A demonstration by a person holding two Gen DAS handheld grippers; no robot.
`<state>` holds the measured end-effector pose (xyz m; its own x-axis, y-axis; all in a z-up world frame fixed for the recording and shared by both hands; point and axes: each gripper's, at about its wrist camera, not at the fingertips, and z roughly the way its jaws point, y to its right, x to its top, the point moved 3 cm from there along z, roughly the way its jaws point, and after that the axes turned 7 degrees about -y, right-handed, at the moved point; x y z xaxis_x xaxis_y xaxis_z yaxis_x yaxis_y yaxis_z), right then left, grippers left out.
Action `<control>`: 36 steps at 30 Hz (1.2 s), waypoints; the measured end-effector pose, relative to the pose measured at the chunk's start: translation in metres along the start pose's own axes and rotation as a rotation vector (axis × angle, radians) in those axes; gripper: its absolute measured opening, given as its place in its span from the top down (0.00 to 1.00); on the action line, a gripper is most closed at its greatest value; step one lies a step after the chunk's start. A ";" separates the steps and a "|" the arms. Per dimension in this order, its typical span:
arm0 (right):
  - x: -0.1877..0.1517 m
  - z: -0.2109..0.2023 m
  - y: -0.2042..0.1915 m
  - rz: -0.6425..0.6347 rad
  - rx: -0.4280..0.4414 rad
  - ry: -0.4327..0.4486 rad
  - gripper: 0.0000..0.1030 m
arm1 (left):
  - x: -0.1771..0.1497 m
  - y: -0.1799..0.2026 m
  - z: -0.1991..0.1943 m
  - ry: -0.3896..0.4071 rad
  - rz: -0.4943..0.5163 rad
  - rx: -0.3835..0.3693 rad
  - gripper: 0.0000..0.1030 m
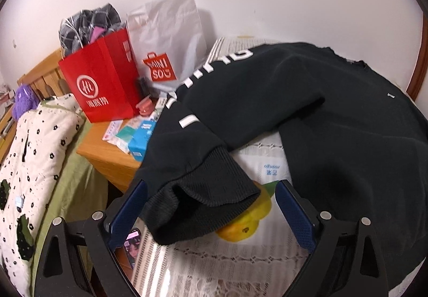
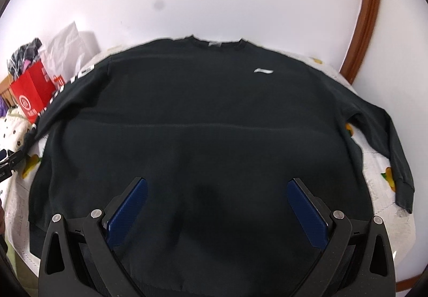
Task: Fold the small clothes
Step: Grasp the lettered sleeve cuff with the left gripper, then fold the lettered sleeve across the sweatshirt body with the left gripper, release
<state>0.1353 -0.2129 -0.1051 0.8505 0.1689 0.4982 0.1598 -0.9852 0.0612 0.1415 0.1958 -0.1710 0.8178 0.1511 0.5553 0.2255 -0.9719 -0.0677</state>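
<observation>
A black sweatshirt (image 2: 208,99) lies spread flat, front up, on a white fruit-print cloth (image 1: 235,259), collar at the far side. A small white logo (image 2: 263,71) marks its chest. Its left sleeve, with white letters, runs toward me and ends in a ribbed cuff (image 1: 203,198). That cuff lies between the fingers of my left gripper (image 1: 211,184), which stands open with its blue pads clear of the fabric. My right gripper (image 2: 218,181) hangs open over the lower middle of the body, holding nothing. The other sleeve (image 2: 396,152) lies stretched out along the right edge.
To the left stands a wooden nightstand (image 1: 107,152) with a red paper bag (image 1: 104,83), a white shopping bag (image 1: 165,43) and small boxes (image 1: 136,136). A flower-print quilt (image 1: 34,152) lies on the bed beyond. A lit phone (image 1: 131,246) sits by my left finger. A brown frame (image 2: 366,16) curves at the right.
</observation>
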 end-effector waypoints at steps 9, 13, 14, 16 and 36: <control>0.000 0.019 0.002 -0.008 -0.014 -0.043 0.01 | 0.009 -0.005 0.018 -0.053 -0.050 0.023 0.77; 0.007 0.016 0.010 -0.011 -0.012 -0.029 0.01 | 0.022 0.000 0.001 -0.027 -0.066 -0.011 0.89; 0.008 0.014 0.011 -0.009 -0.010 -0.025 0.01 | 0.027 0.005 -0.004 -0.015 -0.060 -0.023 0.89; 0.013 0.010 0.019 -0.005 0.002 -0.010 0.01 | 0.036 0.017 -0.014 0.002 -0.048 -0.044 0.89; 0.019 -0.020 0.172 0.132 0.020 0.061 0.07 | 0.111 0.277 -0.038 0.075 0.192 -0.365 0.90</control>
<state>0.1689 -0.3797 -0.0674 0.8328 0.0351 0.5524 0.0590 -0.9979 -0.0255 0.2744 -0.0635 -0.0967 0.7826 -0.0393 0.6213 -0.1409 -0.9833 0.1153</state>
